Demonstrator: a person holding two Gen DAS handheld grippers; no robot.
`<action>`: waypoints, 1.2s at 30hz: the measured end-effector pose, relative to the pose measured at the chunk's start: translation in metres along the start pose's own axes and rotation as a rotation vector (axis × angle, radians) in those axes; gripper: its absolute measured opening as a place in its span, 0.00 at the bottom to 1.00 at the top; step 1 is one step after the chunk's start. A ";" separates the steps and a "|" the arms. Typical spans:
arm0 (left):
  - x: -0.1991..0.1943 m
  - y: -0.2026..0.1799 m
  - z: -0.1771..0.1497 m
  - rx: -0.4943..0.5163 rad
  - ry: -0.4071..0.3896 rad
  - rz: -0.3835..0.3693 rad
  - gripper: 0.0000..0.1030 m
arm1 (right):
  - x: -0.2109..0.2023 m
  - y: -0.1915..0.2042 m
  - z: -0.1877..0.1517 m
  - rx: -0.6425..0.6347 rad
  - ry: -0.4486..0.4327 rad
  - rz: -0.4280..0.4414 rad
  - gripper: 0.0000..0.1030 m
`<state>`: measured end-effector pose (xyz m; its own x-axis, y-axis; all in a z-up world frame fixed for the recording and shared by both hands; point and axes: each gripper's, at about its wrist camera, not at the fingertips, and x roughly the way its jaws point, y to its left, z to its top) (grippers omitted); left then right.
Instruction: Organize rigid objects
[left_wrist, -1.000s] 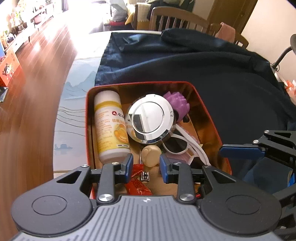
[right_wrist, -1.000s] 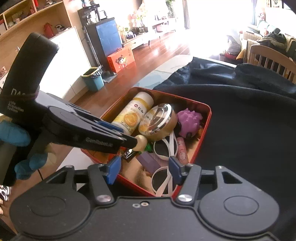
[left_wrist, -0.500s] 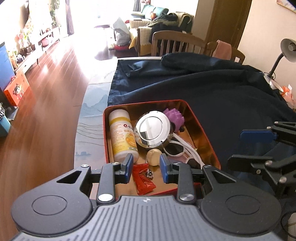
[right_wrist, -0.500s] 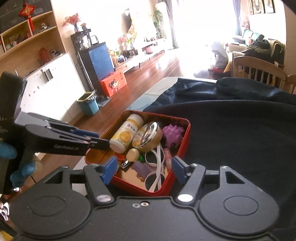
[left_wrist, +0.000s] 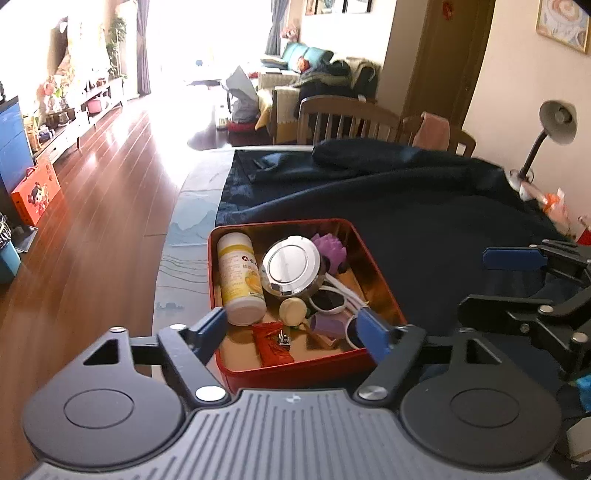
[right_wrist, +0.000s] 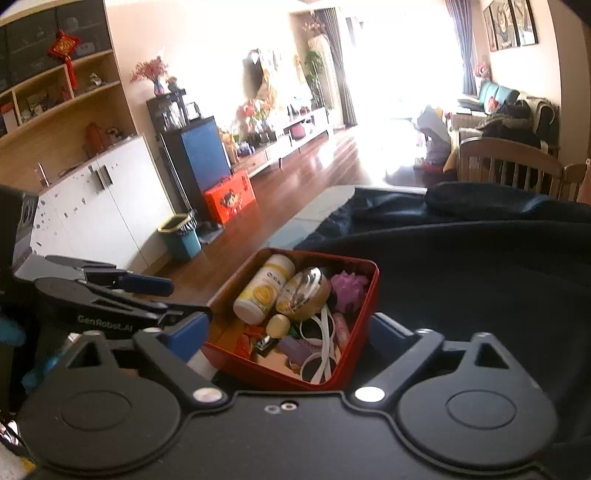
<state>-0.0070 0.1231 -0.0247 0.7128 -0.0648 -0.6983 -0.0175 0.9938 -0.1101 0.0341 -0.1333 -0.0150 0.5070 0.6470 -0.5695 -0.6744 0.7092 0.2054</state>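
Note:
A red tin box (left_wrist: 295, 371) (right_wrist: 364, 299) sits on the table's near left part. It holds a white and yellow bottle (left_wrist: 238, 278) (right_wrist: 264, 293), a round chrome lid (left_wrist: 291, 266) (right_wrist: 306, 293), a purple spiky ball (left_wrist: 330, 251) (right_wrist: 349, 286), white sunglasses (left_wrist: 332, 299) (right_wrist: 319, 356), a cream round piece (left_wrist: 291, 312), a red packet (left_wrist: 273, 349) and a purple block (left_wrist: 327, 325). My left gripper (left_wrist: 295, 330) is open and empty, above the box's near edge. My right gripper (right_wrist: 290, 334) is open and empty, just behind the box.
A dark blue cloth (left_wrist: 424, 206) covers most of the table. Wooden chairs (left_wrist: 347, 120) stand at the far side. A desk lamp (left_wrist: 546, 129) stands at the right. The wooden floor (left_wrist: 85, 206) lies to the left, with a bin (right_wrist: 181, 236) and an orange box (right_wrist: 229, 195).
Both grippers have pulled back and up from the box. My left gripper's jaws have opened wide; they stood close together over the box before. The right gripper has also opened wider.

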 end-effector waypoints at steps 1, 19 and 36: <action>-0.003 -0.001 -0.001 -0.001 -0.007 0.000 0.78 | -0.002 0.001 -0.001 -0.001 -0.010 0.001 0.98; -0.022 -0.002 -0.014 -0.026 -0.072 -0.009 1.00 | -0.023 0.011 -0.015 -0.008 -0.068 -0.023 1.00; -0.016 -0.015 -0.022 -0.012 -0.038 0.013 1.00 | -0.027 0.007 -0.022 0.033 -0.052 -0.038 1.00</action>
<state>-0.0332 0.1076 -0.0275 0.7387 -0.0477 -0.6724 -0.0354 0.9934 -0.1093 0.0045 -0.1520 -0.0155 0.5594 0.6327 -0.5356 -0.6368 0.7416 0.2110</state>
